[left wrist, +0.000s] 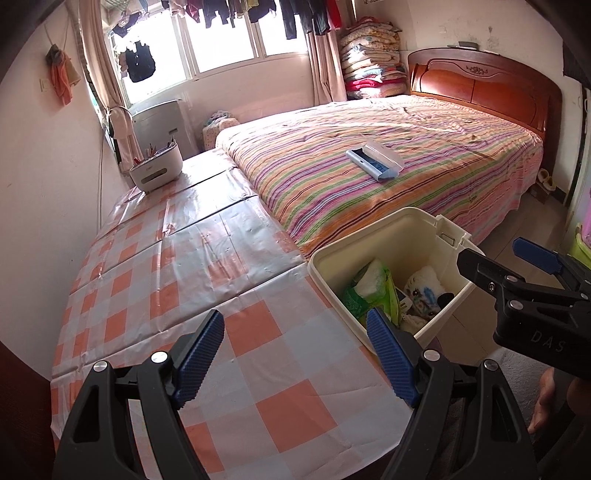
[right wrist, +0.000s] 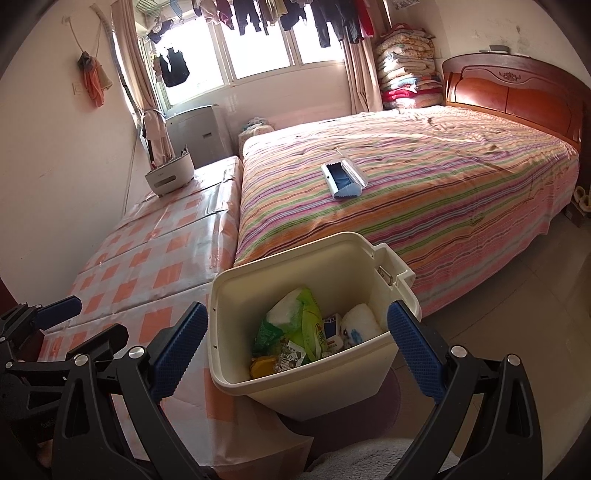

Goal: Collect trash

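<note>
A bedroom fills both views: a wide bed [right wrist: 424, 177] under a striped cover in pink, green and orange runs to a carved wooden headboard [right wrist: 517, 86], with folded quilts [right wrist: 406, 66] stacked in the corner beside it and laundry [right wrist: 288, 14] hanging across the bright window [right wrist: 258, 51]. Against the bed's near side stands a long table [left wrist: 184, 258] in a glossy orange-and-white checked cloth, creased along its folds. At its far end sits a white container [left wrist: 157, 171] holding pens. A pale blue lint brush [right wrist: 343, 177] lies on the bed cover. A cream trash bin [right wrist: 258, 384], lid off, stands at the table's near corner, just beside the bed's foot; inside are a green wrapper [right wrist: 308, 321], white tissue [right wrist: 360, 319] and small packets. The left gripper [left wrist: 295, 354] hangs over the checked cloth with jaws wide and empty. The right gripper [right wrist: 295, 347] hovers above the bin, its blue pads [right wrist: 413, 350] spread wide, holding nothing.
</note>
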### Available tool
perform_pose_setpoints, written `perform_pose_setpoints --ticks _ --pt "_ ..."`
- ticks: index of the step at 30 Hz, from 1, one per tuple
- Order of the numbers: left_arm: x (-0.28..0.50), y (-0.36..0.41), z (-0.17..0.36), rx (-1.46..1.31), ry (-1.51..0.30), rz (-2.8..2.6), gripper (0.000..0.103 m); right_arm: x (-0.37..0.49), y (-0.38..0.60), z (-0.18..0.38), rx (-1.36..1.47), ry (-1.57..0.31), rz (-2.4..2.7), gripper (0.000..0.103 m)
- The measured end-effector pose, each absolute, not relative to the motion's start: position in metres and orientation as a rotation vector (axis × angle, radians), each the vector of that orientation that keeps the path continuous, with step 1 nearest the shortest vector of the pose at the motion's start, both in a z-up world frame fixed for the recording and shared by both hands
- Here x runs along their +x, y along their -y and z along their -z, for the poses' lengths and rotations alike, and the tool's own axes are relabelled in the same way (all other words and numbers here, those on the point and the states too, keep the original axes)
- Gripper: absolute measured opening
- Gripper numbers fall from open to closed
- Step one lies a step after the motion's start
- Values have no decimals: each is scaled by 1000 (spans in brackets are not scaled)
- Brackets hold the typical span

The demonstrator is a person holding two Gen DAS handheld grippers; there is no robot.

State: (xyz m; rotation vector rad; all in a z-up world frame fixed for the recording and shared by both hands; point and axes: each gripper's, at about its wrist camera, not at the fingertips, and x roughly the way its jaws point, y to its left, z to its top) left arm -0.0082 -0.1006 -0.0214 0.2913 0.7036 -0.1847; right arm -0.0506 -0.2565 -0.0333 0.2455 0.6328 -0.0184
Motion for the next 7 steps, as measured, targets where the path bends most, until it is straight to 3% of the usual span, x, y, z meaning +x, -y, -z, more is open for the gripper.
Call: perform_pose_setpoints --ticks 7 --pt "-11 97 22 310 -696 162 77 -49 253 33 237 -639 9 96"
